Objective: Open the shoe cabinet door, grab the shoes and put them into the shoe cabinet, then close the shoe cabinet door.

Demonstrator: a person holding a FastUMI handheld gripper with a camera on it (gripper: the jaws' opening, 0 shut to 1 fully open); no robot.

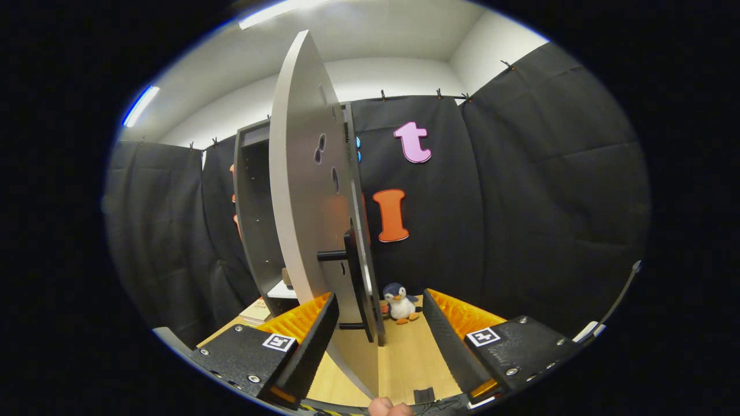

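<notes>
The grey shoe cabinet door (pixel 300 190) stands swung open and nearly edge-on to me, its lower part between my fingers. A dark handle (pixel 335 254) sticks out of it just above the left finger. My gripper (pixel 378 306) is open, with the fingers well apart on either side of the door's edge and neither pressing on it. Left of the door is the dark cabinet body (pixel 251 219), its inside in shadow. A pale shelf (pixel 282 292) with a small brownish thing (pixel 286 276) on it shows low inside; I cannot tell what that thing is.
A small penguin plush (pixel 399 303) sits on the wooden table (pixel 404 358) just beyond the fingers, to the right of the door. A stack of books (pixel 257 312) lies at the foot of the cabinet. A person's fingertip (pixel 388 408) shows behind the gripper.
</notes>
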